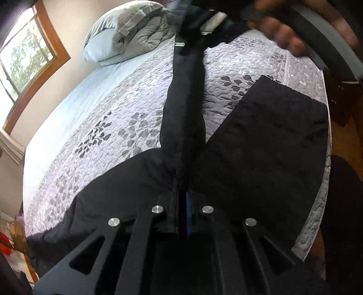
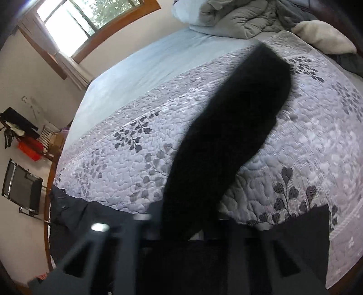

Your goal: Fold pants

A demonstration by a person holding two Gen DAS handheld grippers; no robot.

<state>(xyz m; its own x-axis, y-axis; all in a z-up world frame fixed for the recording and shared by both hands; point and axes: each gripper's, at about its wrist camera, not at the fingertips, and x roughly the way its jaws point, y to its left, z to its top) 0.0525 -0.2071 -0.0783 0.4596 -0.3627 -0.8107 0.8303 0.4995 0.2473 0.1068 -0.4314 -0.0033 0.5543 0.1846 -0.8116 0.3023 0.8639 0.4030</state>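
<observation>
My left gripper (image 1: 181, 195) pinches the black pants (image 1: 267, 136) on the quilt (image 1: 109, 127); the right gripper (image 2: 181, 227) is blurred, its grip unclear. I should keep the lifted leg taut and lay it squarely over the other.

Right claw (image 2: 181, 227) blurred (grip unreadable); a smeared hand (image 1: 283, 34) sits at the frame's top.

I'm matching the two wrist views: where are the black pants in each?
Left wrist: pants spread centre and right, one leg pulled taut toward the top.
Right wrist: a blurred leg runs diagonally up from bottom centre.
Shared landmark: window, upper left in both.
</observation>
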